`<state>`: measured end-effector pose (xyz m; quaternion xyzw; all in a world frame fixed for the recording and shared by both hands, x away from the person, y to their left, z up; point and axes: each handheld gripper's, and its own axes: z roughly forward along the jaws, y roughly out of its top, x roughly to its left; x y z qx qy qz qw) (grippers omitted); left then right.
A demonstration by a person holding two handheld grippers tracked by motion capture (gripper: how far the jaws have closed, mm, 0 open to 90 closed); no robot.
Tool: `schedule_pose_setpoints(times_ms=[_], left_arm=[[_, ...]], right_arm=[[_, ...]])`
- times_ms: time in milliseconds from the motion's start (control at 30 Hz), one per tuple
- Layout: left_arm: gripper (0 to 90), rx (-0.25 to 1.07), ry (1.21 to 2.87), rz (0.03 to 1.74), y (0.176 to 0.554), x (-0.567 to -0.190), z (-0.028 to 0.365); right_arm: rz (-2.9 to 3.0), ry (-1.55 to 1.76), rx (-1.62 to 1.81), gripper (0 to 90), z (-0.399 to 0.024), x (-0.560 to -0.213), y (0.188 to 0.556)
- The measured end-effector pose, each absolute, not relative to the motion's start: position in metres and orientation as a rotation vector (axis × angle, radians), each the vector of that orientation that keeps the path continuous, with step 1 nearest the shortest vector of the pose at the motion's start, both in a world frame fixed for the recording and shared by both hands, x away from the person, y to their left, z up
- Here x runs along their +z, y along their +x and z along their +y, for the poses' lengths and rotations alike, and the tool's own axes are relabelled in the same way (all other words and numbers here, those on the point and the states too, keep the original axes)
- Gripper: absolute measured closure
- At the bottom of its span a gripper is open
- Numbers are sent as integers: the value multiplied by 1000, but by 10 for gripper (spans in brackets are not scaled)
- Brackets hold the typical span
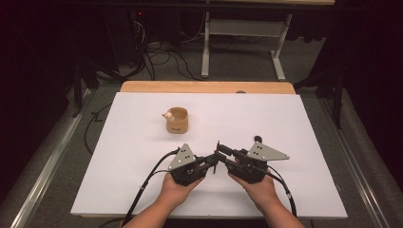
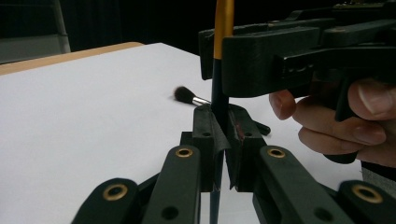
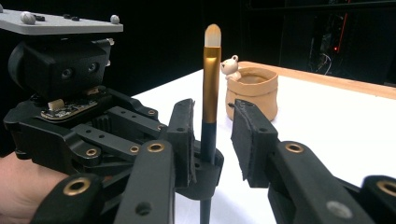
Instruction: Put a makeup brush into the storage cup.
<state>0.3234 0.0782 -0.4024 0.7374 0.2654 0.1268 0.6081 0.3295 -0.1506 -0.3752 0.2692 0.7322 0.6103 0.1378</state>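
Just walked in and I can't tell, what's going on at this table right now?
A person is handing a makeup brush between two tools. The left hand-held gripper is shut on the brush's dark handle and holds it upright; the right hand-held gripper has its pads apart on either side of it, not pressing. A second brush lies on the white table, and a tan pot with a small bear figure stands farther back.

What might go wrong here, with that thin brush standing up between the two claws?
The left gripper alone clamps the brush near its lower end, so the tall stick might tilt or slip. The right gripper stands open around it, pads apart from the handle; a nudge from either pad may knock it askew. The cup sits well away, so a drop would land on the table.
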Motion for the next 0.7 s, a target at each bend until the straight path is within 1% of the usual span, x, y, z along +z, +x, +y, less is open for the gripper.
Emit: schedule_pose_setpoints(times_ms=[233,700], left_arm=[[834,299,1697,634,325,-402,82],[834,348,1669,675,330,-398,101]], right_arm=[[2120,787,1768,654,-153,-374,330],[2084,782,1749,623,-162,-370,331]])
